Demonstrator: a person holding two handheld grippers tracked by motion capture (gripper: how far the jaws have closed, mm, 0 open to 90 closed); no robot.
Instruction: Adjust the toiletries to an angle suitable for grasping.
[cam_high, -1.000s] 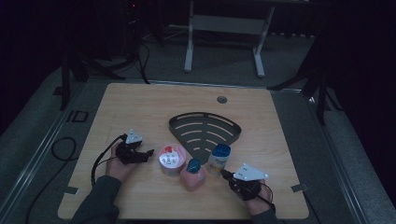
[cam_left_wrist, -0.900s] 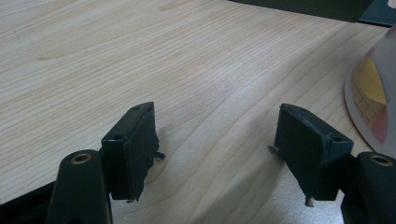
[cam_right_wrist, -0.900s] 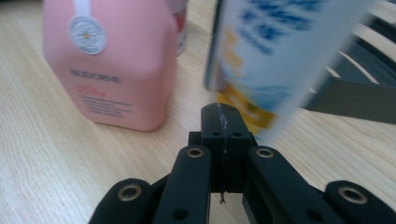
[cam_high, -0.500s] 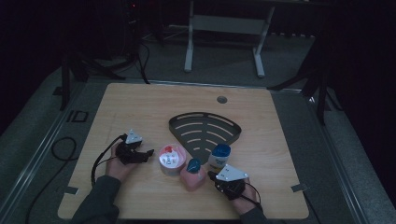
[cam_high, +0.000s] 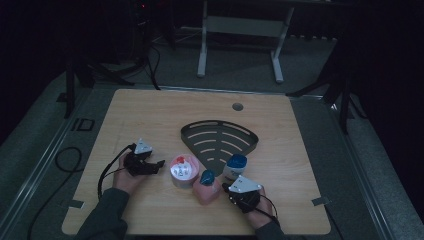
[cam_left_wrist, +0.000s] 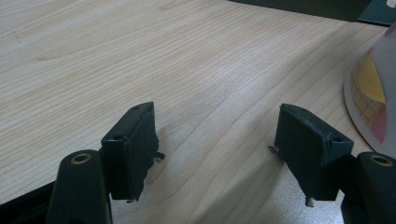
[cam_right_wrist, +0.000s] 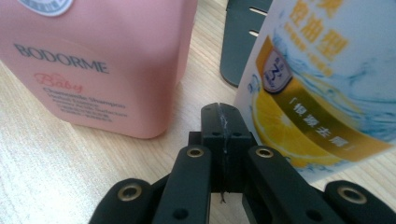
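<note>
Pale wood-grain tabletop (cam_high: 165, 115), dim room. Three containers stand in a close group near the person's edge: a round white tub with a red-printed lid (cam_high: 182, 170), a pink plastic bottle with a teal cap (cam_high: 206, 186), and a white bottle with a blue cap and an orange-and-blue label (cam_high: 233, 167). A dark grey fan-shaped slotted rack (cam_high: 218, 140) lies flat just behind them.

Left tool (cam_high: 156, 165) rests low at the tabletop, just left of the white tub, pointing toward it. Its jaws stand wide apart in the left gripper view (cam_left_wrist: 217, 144), with bare wood between them; the tub's edge (cam_left_wrist: 373, 93) shows at the right, clear of the jaws.

Right tool (cam_high: 226, 187) sits low, aimed at the gap between the pink bottle and the blue-capped bottle. In the right gripper view its two jaws (cam_right_wrist: 223, 128) are pressed together with nothing between. The pink bottle (cam_right_wrist: 102, 60) stands to their left, the labelled bottle (cam_right_wrist: 322, 79) to their right, very close to the tip; contact cannot be told. The rack (cam_right_wrist: 240, 42) shows behind.
</note>
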